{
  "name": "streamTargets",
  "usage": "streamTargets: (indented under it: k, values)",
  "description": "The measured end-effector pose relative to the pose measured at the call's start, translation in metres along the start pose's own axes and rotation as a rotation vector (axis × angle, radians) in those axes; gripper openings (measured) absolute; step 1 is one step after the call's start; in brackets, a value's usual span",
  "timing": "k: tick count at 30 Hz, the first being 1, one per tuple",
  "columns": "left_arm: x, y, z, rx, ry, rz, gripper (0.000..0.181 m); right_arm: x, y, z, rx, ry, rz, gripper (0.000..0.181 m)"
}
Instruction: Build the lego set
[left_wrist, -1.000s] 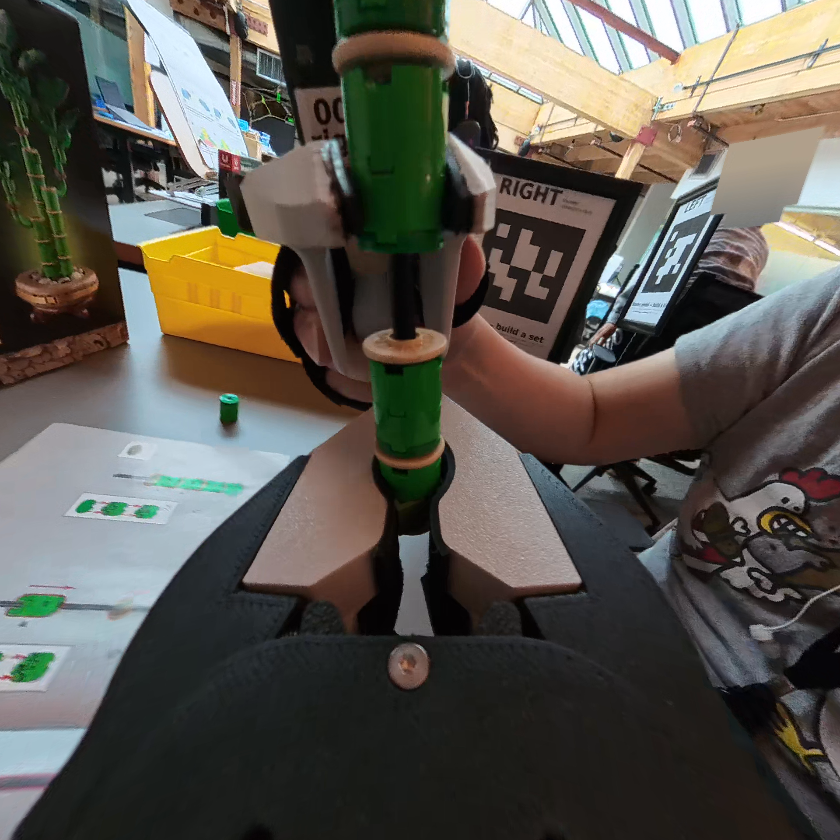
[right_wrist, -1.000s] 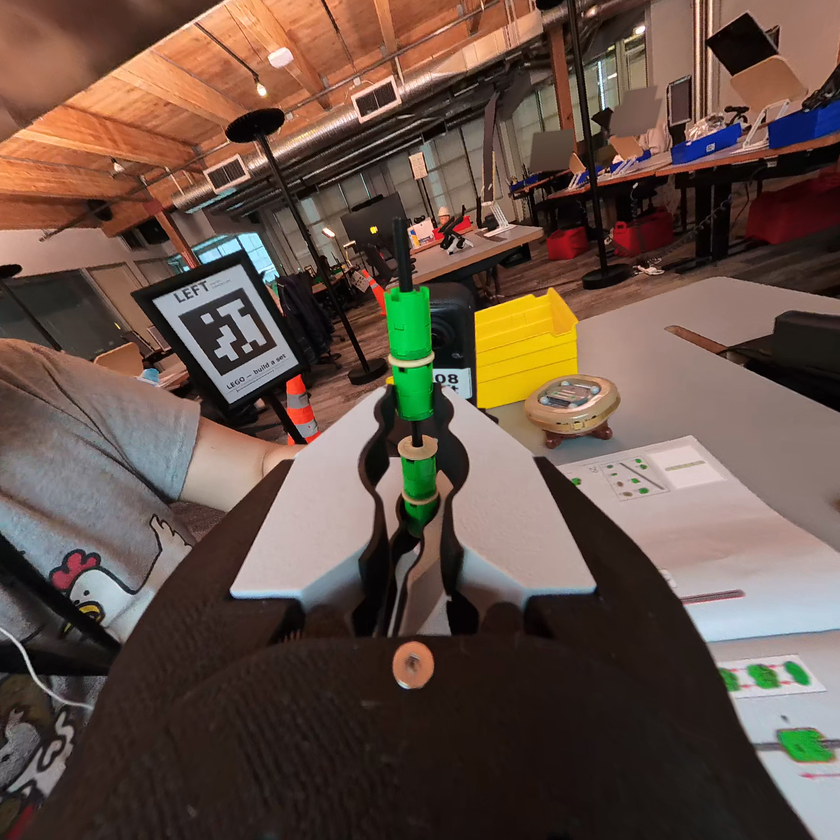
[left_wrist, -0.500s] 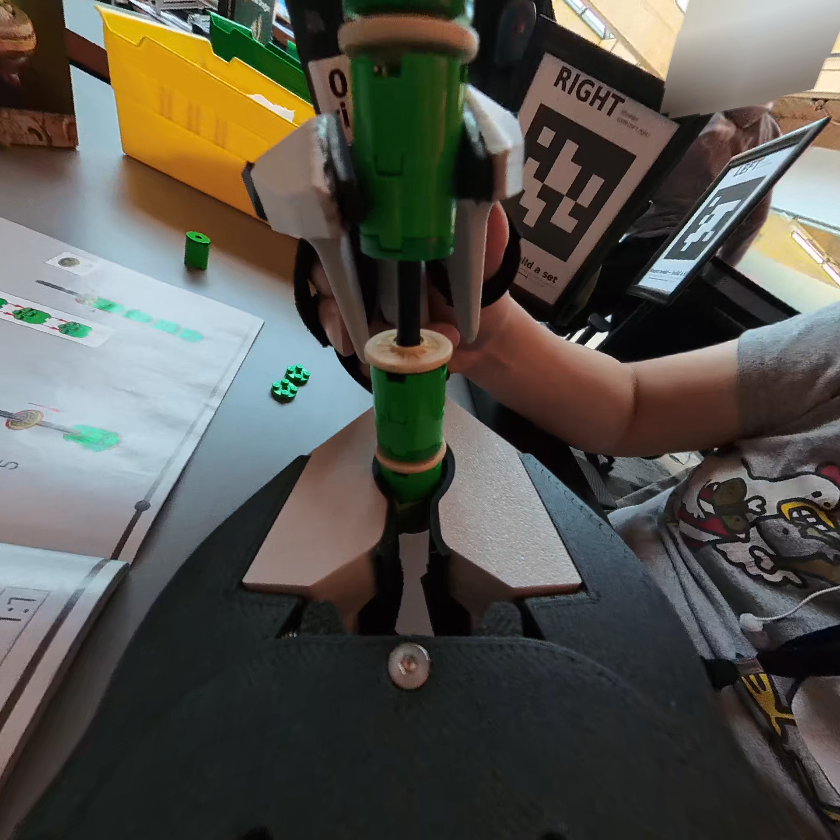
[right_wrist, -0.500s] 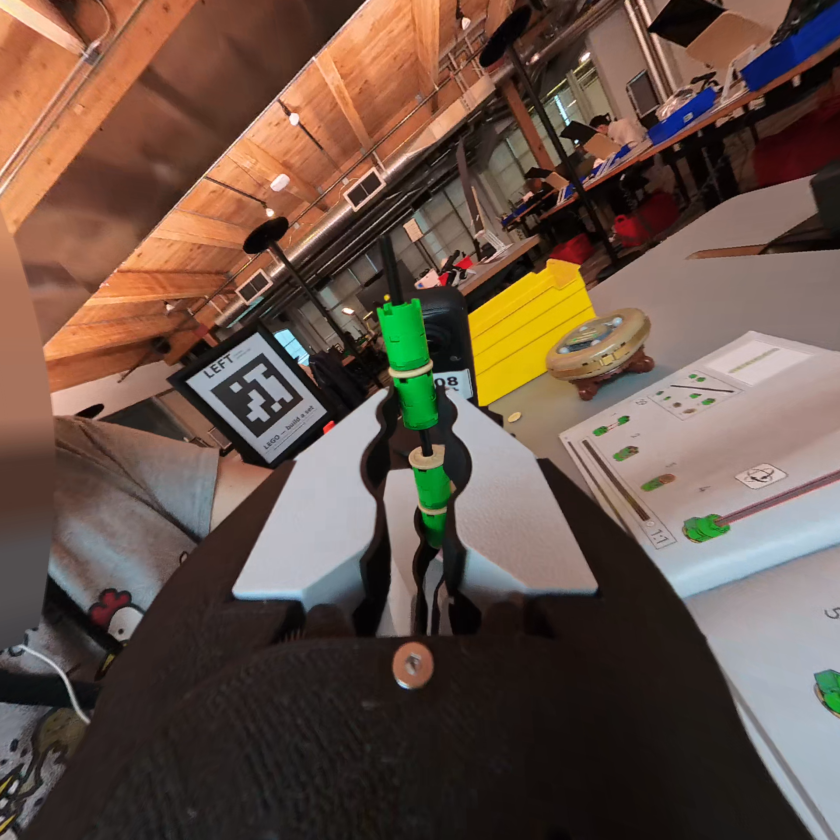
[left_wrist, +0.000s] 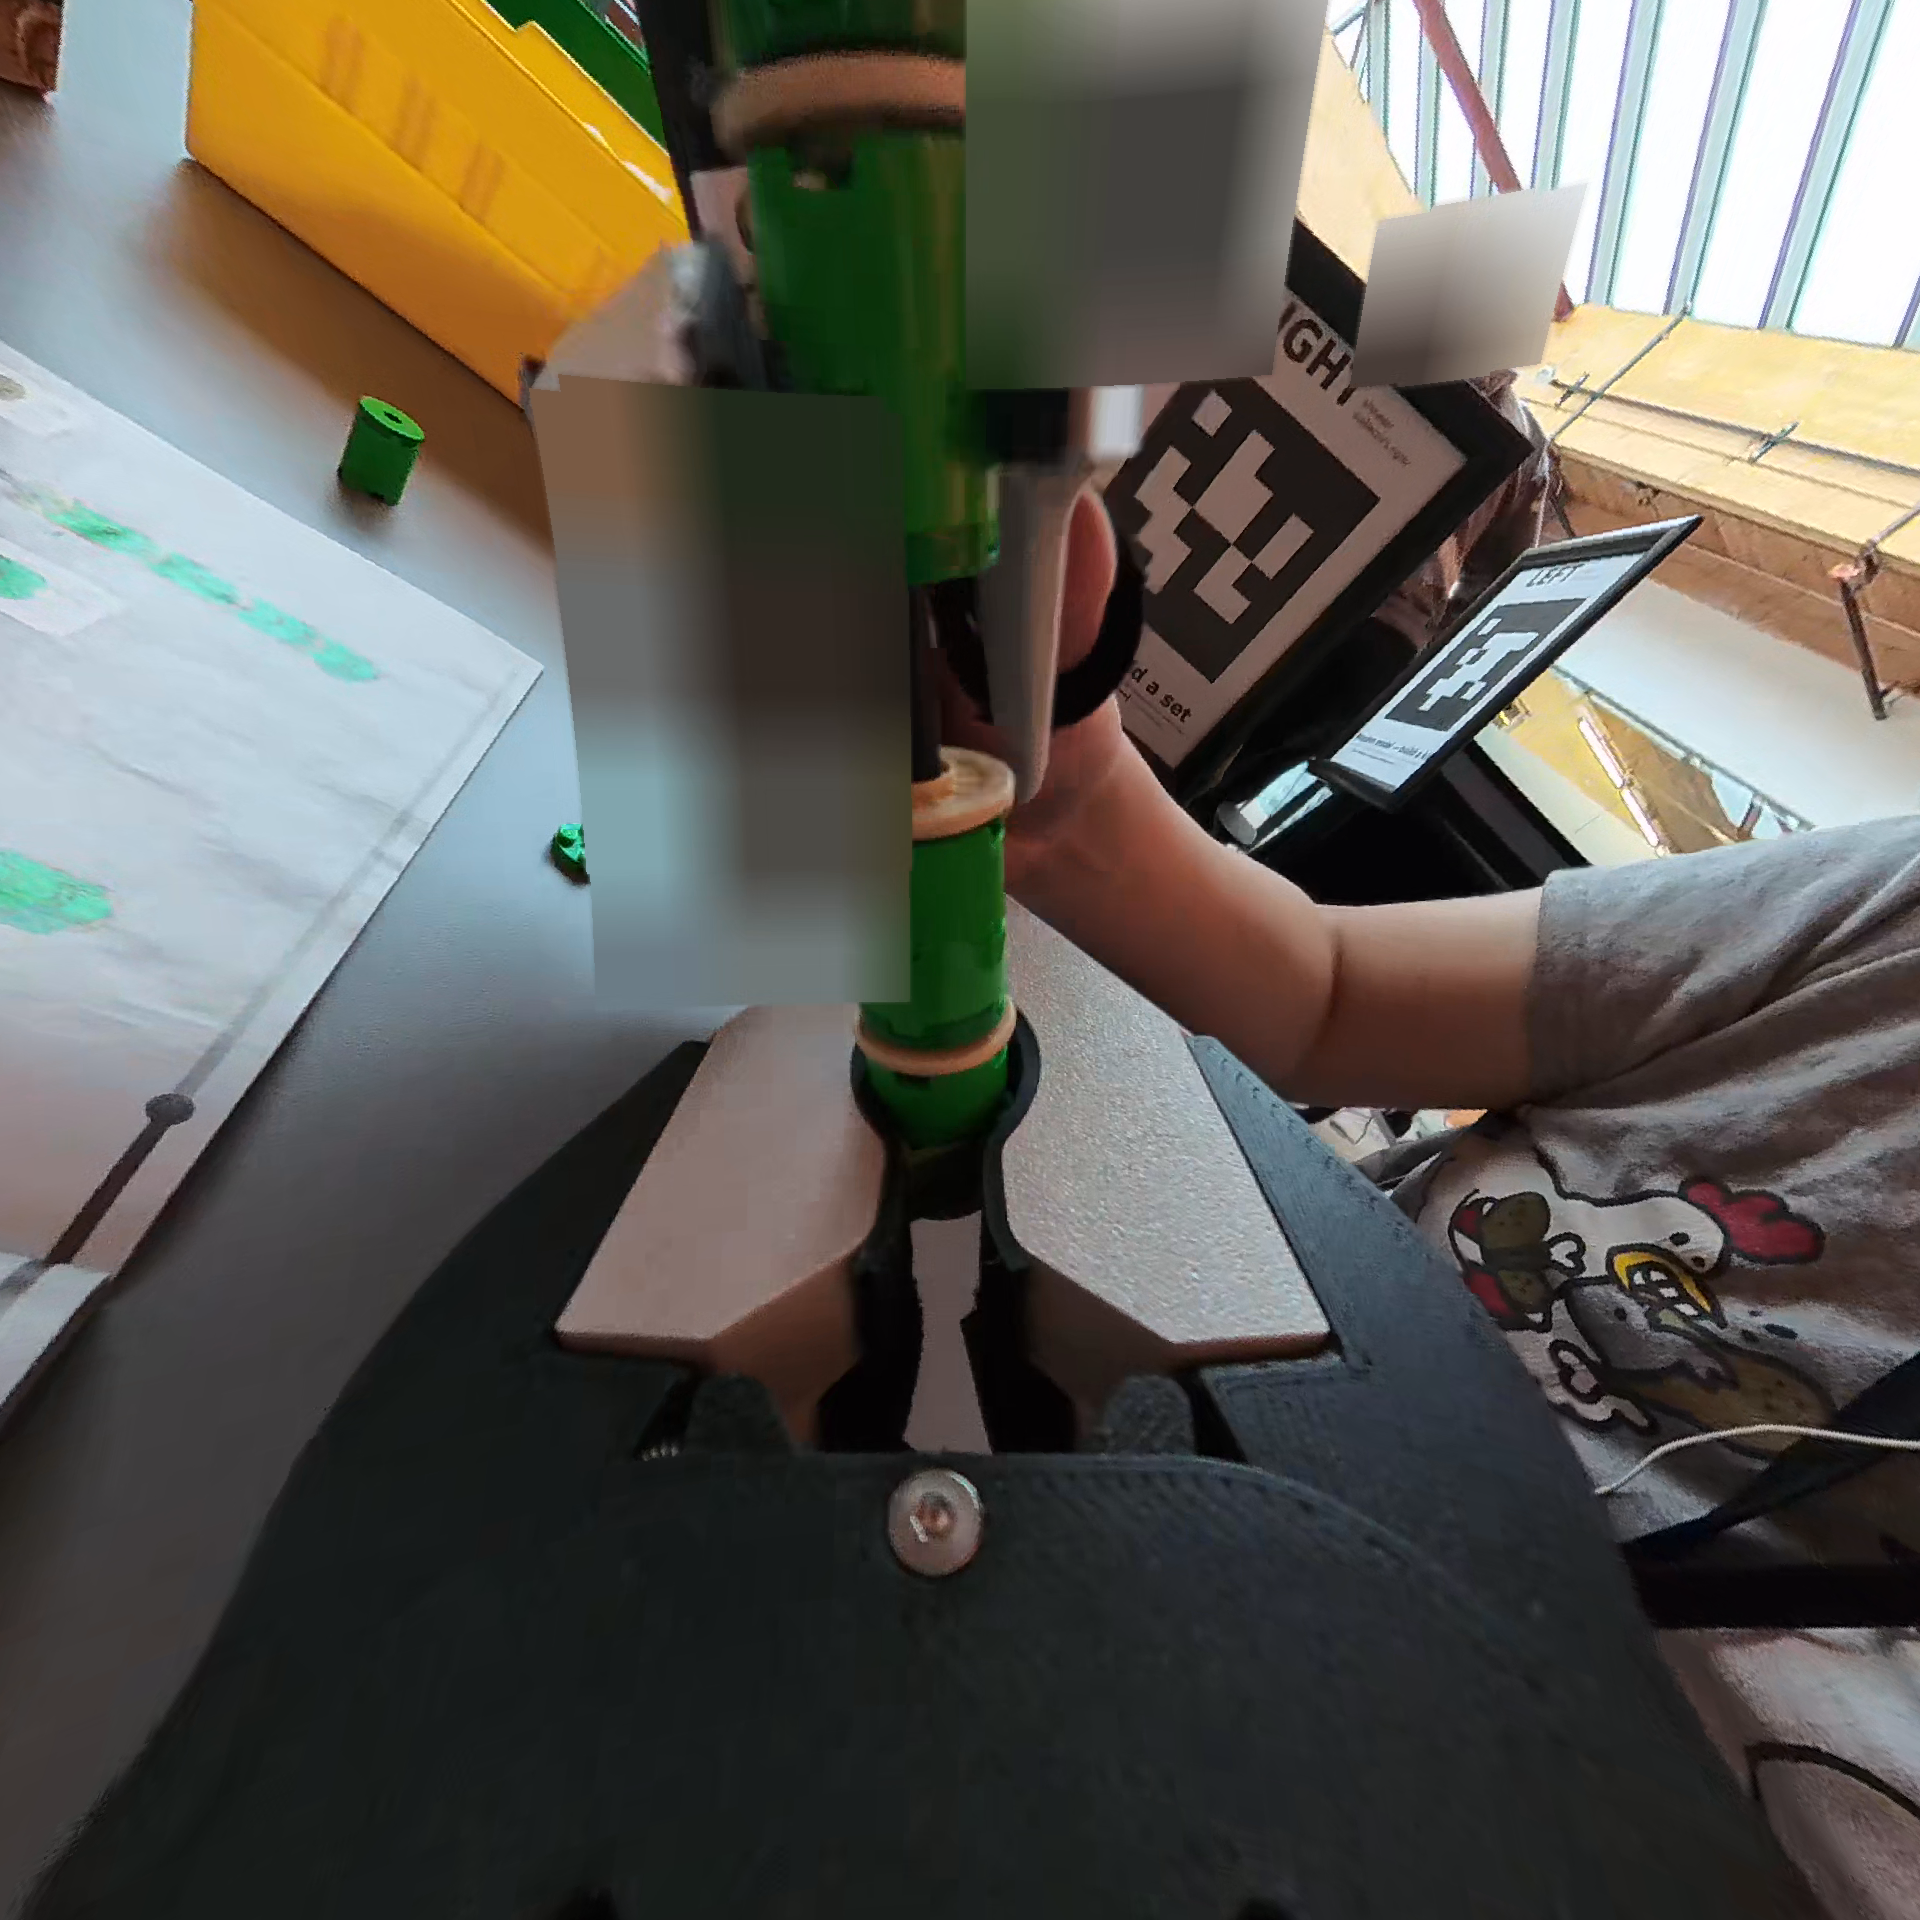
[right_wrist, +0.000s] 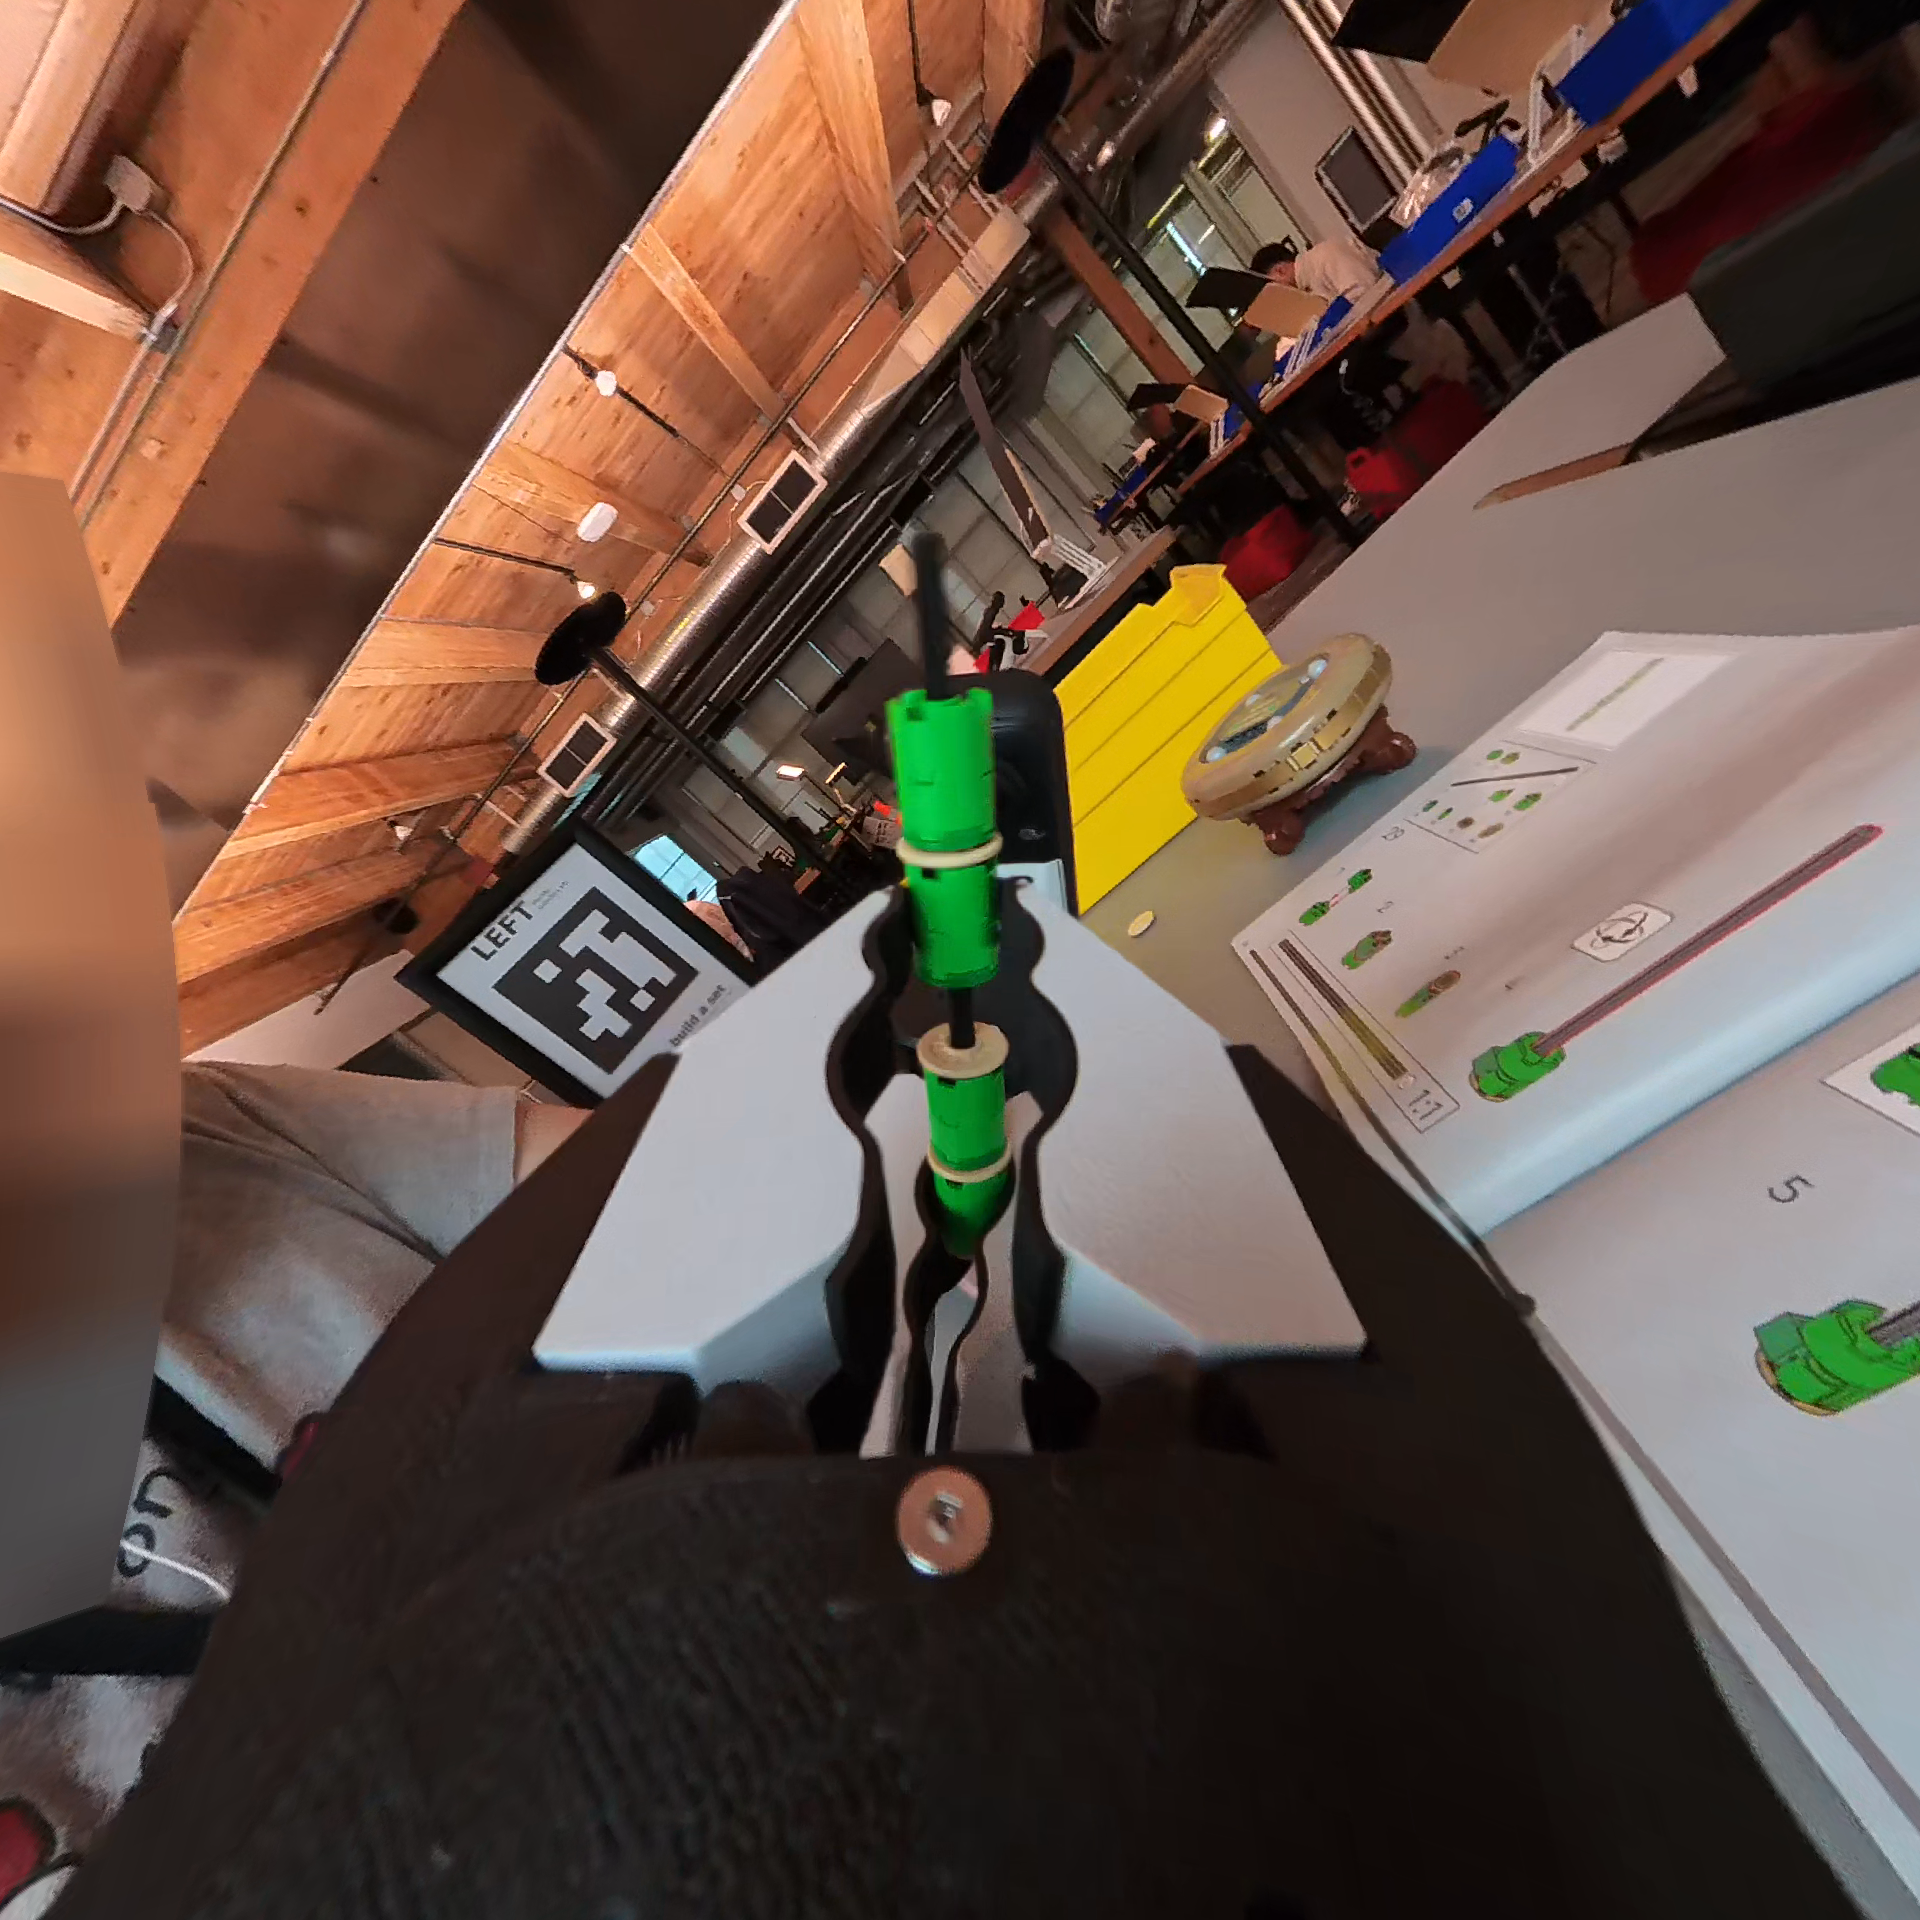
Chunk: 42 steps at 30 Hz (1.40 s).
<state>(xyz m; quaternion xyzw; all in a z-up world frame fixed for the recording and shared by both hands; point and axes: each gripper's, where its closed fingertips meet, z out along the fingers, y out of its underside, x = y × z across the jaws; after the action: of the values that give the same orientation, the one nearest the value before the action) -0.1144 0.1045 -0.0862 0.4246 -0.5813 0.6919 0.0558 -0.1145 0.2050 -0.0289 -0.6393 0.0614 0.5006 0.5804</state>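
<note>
A green bamboo stalk (left_wrist: 948, 914) of green segments and tan rings is threaded on a black axle. My left gripper (left_wrist: 940, 1117) is shut on its bottom segment. The right gripper, partly behind mosaic patches in the left wrist view, clamps the upper green segment (left_wrist: 862, 312). In the right wrist view my right gripper (right_wrist: 951, 935) is shut on that upper segment (right_wrist: 940, 831). The lower segment (right_wrist: 966, 1122) sits below a stretch of bare axle. The axle tip (right_wrist: 925, 582) sticks out above.
A yellow bin (left_wrist: 416, 177), a loose green cylinder (left_wrist: 380, 449) and a small green piece (left_wrist: 568, 850) lie beside the open instruction booklet (left_wrist: 208, 779). In the right wrist view, the booklet (right_wrist: 1662, 935), a round tan pot base (right_wrist: 1299, 738), yellow bin (right_wrist: 1164, 748) and a person's arm (left_wrist: 1299, 987). The loose green cylinder (left_wrist: 380, 449) is about equally far from each gripper, around 25 cm.
Both grippers have tilted together with the stalk held between them, so the table and booklet have swung in both views. Both grips are unchanged and the axle gap between the segments remains.
</note>
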Motion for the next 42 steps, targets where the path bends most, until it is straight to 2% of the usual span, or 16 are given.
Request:
streamTargets:
  k: [4, 10, 20, 28, 42]
  values:
    - [-0.004, 0.002, 0.001, 0.002, -0.001, -0.045, 0.000, 0.008, 0.001, 0.000, 0.023, 0.009, 0.066, 0.014]
    - [-0.006, 0.005, 0.000, -0.017, -0.017, -0.082, 0.000, 0.008, 0.001, -0.001, 0.066, -0.060, 0.152, 0.016]
    - [-0.008, 0.013, -0.001, -0.041, -0.023, -0.103, 0.000, 0.014, 0.008, 0.001, 0.060, -0.015, 0.118, 0.014]
    - [-0.015, 0.023, 0.000, -0.090, -0.054, -0.147, 0.000, 0.024, 0.015, 0.001, 0.083, -0.053, 0.148, 0.015]
    - [-0.021, 0.021, -0.002, -0.069, -0.113, -0.128, 0.000, 0.022, 0.017, -0.001, 0.079, -0.084, 0.156, 0.016]
